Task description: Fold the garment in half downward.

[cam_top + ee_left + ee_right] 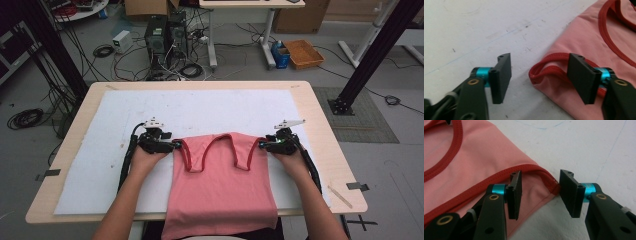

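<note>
Both tongs gape wide, grasping nothing: the left tongs (540, 78) straddle one red-trimmed corner of the pink tank top (220, 185) lying on the white-covered tabletop (65, 150), the right tongs (540, 195) straddle the opposite corner.

My left gripper (540, 77) and my right gripper (541, 195) are black, with flat black fingers (501, 77). Each has shiny blue rings (499, 189) and little gold screws (473, 81). A grey plate (154, 122) sits on top, and black cables (126, 160) trail back past my bare arms.
</note>
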{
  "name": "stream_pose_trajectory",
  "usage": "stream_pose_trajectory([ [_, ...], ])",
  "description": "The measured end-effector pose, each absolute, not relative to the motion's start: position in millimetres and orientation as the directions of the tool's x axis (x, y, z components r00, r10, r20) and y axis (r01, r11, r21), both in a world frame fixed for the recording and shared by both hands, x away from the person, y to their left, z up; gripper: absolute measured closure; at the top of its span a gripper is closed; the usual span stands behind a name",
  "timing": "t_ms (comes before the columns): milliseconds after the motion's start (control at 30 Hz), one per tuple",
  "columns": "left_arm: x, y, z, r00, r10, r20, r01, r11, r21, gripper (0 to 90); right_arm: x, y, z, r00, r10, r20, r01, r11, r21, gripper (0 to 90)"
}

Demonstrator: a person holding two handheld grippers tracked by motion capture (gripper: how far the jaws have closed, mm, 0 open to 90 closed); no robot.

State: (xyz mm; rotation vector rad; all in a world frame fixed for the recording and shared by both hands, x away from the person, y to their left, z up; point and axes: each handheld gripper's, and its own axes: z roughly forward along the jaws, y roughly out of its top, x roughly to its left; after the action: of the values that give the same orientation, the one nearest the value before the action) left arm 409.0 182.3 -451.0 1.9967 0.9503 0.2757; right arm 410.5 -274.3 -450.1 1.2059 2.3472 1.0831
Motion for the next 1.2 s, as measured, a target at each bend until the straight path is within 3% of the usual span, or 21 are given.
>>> stream_pose_trajectory([
  [67,408,179,-451,0.697,0.704,-0.135,0.507,-0.35,0.788,48.9,409,-275,-451,-0.603,0.794,0.072,0.569,0.365,0.737,61.6],
  [167,407,175,-451,0.71,0.697,-0.099,0.491,-0.39,0.779,58.8,408,-278,-450,-0.612,0.787,0.078,0.562,0.363,0.743,78.1],
  [300,406,175,-451,0.729,0.676,-0.106,0.48,-0.394,0.784,74.6,406,-275,-450,-0.629,0.776,0.052,0.543,0.39,0.743,81.7],
  [400,405,175,-450,0.737,0.671,-0.075,0.457,-0.415,0.787,81.3,405,-274,-449,-0.626,0.778,0.046,0.542,0.392,0.743,82.6],
  [1200,439,179,-428,0.697,0.714,-0.064,0.44,-0.356,0.825,82.8,421,-285,-421,-0.564,0.825,0.028,0.495,0.311,0.811,84.5],
])
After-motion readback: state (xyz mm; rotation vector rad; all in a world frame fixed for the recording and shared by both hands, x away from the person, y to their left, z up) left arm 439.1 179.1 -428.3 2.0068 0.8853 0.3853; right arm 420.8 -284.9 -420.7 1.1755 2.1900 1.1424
